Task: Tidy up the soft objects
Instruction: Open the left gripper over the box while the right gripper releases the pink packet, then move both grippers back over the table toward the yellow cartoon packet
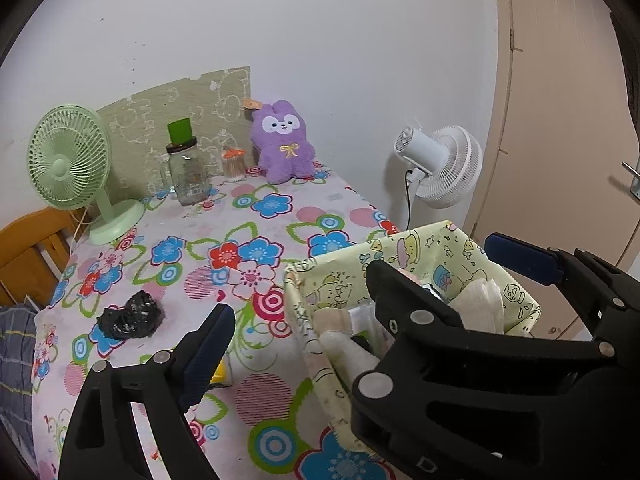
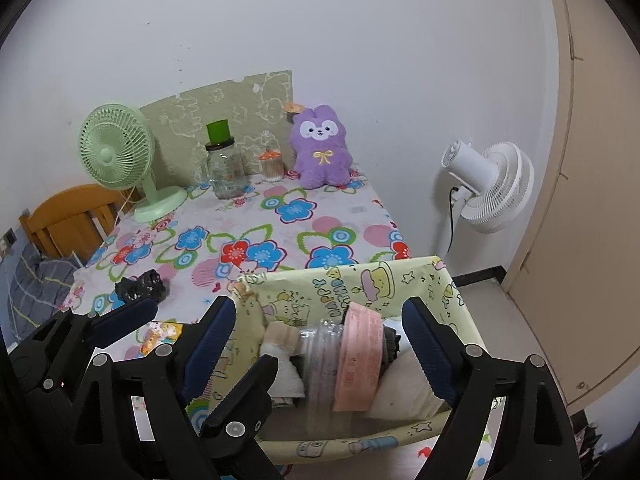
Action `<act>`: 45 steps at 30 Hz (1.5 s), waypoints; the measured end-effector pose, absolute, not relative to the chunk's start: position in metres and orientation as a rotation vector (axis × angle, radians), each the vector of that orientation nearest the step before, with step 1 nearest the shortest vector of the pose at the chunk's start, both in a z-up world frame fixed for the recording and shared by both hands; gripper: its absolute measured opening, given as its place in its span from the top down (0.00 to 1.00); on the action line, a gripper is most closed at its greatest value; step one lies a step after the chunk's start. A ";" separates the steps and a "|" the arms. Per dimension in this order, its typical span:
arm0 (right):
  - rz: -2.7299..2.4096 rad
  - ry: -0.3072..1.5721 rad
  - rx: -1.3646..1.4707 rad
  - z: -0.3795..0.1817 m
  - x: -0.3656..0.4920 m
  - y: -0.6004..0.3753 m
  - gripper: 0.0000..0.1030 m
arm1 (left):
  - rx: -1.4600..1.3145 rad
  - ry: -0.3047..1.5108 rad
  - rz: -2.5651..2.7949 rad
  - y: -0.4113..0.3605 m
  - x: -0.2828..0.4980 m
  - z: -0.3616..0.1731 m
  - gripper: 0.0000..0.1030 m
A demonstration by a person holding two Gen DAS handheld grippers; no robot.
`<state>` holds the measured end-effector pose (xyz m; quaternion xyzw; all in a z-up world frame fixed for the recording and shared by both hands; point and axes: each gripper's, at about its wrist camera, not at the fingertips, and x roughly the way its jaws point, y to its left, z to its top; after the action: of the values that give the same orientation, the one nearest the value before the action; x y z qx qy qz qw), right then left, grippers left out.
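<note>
**A:** What are my grippers doing?

**B:** I see both spread wide with nothing pinched. My right gripper (image 2: 320, 328) hangs over the fabric basket (image 2: 400, 280); my left gripper (image 2: 188, 316) is just beside the basket's left wall.

**A:** And the soft things?

**B:** A pink-banded clear pack (image 2: 352, 364) and rolled cloths (image 2: 280, 368) lie inside the basket. A crumpled black bag (image 1: 130, 320) sits left of the basket on the flowered tablecloth (image 1: 256, 216); the purple plush (image 1: 282, 140) stands well behind the basket, against the wall.

Open floral tablecloth (image 1: 256, 240) mid-table, black bag (image 1: 130, 320) near left, fan (image 1: 70, 160), jar (image 1: 188, 176), plush (image 1: 282, 142) along wall
</note>
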<state>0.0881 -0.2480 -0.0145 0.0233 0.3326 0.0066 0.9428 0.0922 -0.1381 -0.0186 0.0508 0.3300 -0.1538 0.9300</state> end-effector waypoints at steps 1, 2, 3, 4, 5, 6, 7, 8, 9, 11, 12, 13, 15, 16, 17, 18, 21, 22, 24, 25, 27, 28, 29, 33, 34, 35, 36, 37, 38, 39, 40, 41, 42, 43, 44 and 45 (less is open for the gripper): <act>0.013 0.675 0.044 -0.013 0.087 -0.246 0.15 | 0.105 0.673 -0.312 -0.136 0.091 -0.017 0.10; 0.012 0.671 0.041 -0.011 0.086 -0.243 0.15 | 0.107 0.670 -0.308 -0.134 0.090 -0.016 0.10; 0.011 0.665 0.037 -0.009 0.085 -0.240 0.14 | 0.108 0.666 -0.304 -0.131 0.089 -0.014 0.10; 0.011 0.661 0.035 -0.008 0.084 -0.238 0.14 | 0.110 0.664 -0.301 -0.129 0.088 -0.013 0.10; 0.013 0.658 0.033 -0.006 0.083 -0.235 0.14 | 0.110 0.660 -0.298 -0.125 0.087 -0.011 0.10; 0.015 0.655 0.033 -0.005 0.083 -0.232 0.14 | 0.110 0.657 -0.295 -0.122 0.086 -0.010 0.09; 0.017 0.654 0.033 -0.004 0.082 -0.229 0.14 | 0.109 0.656 -0.292 -0.120 0.086 -0.009 0.09; 0.019 0.653 0.033 -0.003 0.082 -0.226 0.13 | 0.108 0.653 -0.287 -0.117 0.085 -0.008 0.09; 0.024 0.653 0.033 -0.001 0.082 -0.223 0.13 | 0.106 0.651 -0.282 -0.114 0.085 -0.007 0.09; 0.033 0.652 0.028 0.001 0.082 -0.217 0.13 | 0.101 0.648 -0.274 -0.108 0.083 -0.005 0.08; 0.036 0.652 0.026 0.002 0.082 -0.213 0.13 | 0.098 0.646 -0.270 -0.104 0.083 -0.005 0.08; 0.040 0.651 0.022 0.004 0.082 -0.210 0.13 | 0.096 0.646 -0.266 -0.100 0.083 -0.004 0.08; 0.045 0.650 0.017 0.005 0.081 -0.201 0.13 | 0.094 0.645 -0.263 -0.093 0.082 -0.003 0.08; 0.047 0.650 0.016 0.006 0.081 -0.198 0.13 | 0.093 0.645 -0.261 -0.090 0.082 -0.003 0.08; 0.048 0.650 0.016 0.007 0.082 -0.195 0.13 | 0.092 0.644 -0.259 -0.086 0.081 -0.002 0.08; 0.049 0.650 0.016 0.007 0.082 -0.192 0.13 | 0.092 0.643 -0.258 -0.084 0.081 -0.002 0.08; 0.051 0.649 0.015 0.007 0.082 -0.189 0.13 | 0.090 0.641 -0.251 -0.074 0.081 0.000 0.08; 0.052 0.647 0.014 0.008 0.082 -0.186 0.13 | 0.090 0.640 -0.248 -0.071 0.081 0.000 0.08; 0.053 0.643 0.013 0.009 0.082 -0.175 0.12 | 0.086 0.640 -0.238 -0.064 0.081 0.000 0.08; 0.054 0.641 0.014 0.009 0.082 -0.171 0.12 | 0.084 0.640 -0.232 -0.061 0.082 -0.001 0.08; 0.059 0.640 0.014 0.008 0.083 -0.163 0.11 | 0.081 0.641 -0.224 -0.055 0.083 -0.001 0.08; 0.061 0.640 0.012 0.008 0.084 -0.160 0.10 | 0.079 0.641 -0.222 -0.052 0.083 -0.002 0.08; 0.063 0.639 0.011 0.008 0.084 -0.156 0.10 | 0.076 0.641 -0.219 -0.049 0.084 -0.002 0.08; 0.071 0.644 0.009 0.005 0.087 -0.145 0.09 | 0.070 0.645 -0.208 -0.037 0.086 -0.005 0.08; 0.072 0.646 0.009 0.004 0.087 -0.142 0.09 | 0.069 0.647 -0.206 -0.035 0.086 -0.006 0.08; 0.074 0.649 0.008 0.003 0.088 -0.139 0.09 | 0.068 0.649 -0.203 -0.031 0.086 -0.007 0.08; 0.077 0.651 0.006 0.002 0.089 -0.137 0.08 | 0.066 0.652 -0.202 -0.028 0.087 -0.009 0.08; 0.077 0.652 0.003 0.001 0.090 -0.134 0.08 | 0.066 0.657 -0.200 -0.025 0.089 -0.010 0.08; 0.075 0.653 -0.002 0.000 0.091 -0.131 0.08 | 0.066 0.659 -0.196 -0.023 0.090 -0.011 0.08; 0.073 0.655 -0.007 -0.002 0.092 -0.128 0.08 | 0.066 0.660 -0.192 -0.020 0.090 -0.013 0.08; 0.073 0.656 -0.008 -0.003 0.093 -0.125 0.08 | 0.065 0.662 -0.190 -0.018 0.091 -0.014 0.08; 0.074 0.659 -0.009 -0.005 0.094 -0.122 0.08 | 0.062 0.665 -0.187 -0.015 0.092 -0.016 0.08; 0.075 0.661 -0.010 -0.006 0.096 -0.121 0.08 | 0.061 0.666 -0.184 -0.013 0.093 -0.017 0.08; 0.076 0.663 -0.010 -0.008 0.097 -0.119 0.08 | 0.061 0.668 -0.181 -0.011 0.093 -0.019 0.08; 0.076 0.665 -0.011 -0.010 0.098 -0.117 0.08 | 0.061 0.672 -0.177 -0.010 0.094 -0.021 0.08; 0.078 0.669 -0.011 -0.012 0.100 -0.114 0.08 | 0.062 0.675 -0.174 -0.008 0.095 -0.024 0.08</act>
<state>0.0998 -0.1141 -0.0124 -0.0055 0.3283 0.0381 0.9438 0.0952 -0.0077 -0.0237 0.0302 0.3309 -0.0852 0.9393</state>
